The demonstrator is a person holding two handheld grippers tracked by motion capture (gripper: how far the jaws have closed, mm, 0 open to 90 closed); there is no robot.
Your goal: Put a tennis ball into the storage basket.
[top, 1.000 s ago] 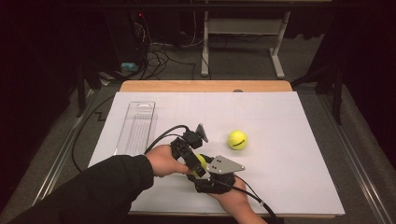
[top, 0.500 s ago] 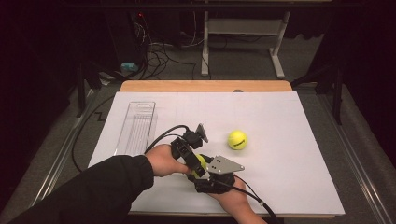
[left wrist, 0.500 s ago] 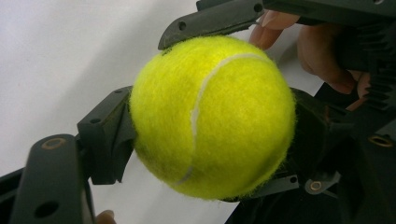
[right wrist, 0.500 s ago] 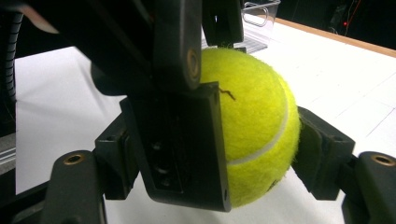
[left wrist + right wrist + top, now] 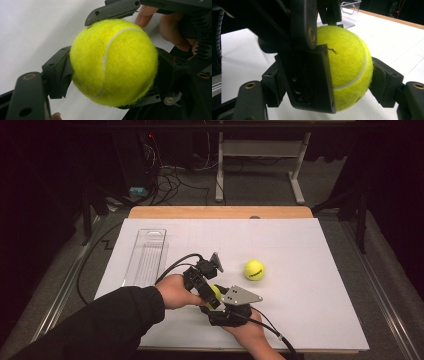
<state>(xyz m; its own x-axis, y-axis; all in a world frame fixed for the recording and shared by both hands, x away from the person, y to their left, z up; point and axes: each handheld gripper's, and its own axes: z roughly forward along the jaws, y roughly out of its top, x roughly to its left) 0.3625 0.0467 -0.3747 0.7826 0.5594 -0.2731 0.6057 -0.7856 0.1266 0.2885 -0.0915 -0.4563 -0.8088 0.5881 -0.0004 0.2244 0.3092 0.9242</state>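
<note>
White paper covers the bench (image 5: pixel 310 285); both left tongs (image 5: pixel 212 295) and right tongs (image 5: pixel 324 82) pinch one fuzzy yellow tennis ball (image 5: pixel 113 62). Releasing unevenly could send it rolling away.

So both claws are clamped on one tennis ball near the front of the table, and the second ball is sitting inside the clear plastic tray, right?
Not quite. Both the left claw and the right claw are clamped on one tennis ball, but the second ball lies loose on the white table sheet, well apart from the clear plastic tray. The high view shows this.
</note>
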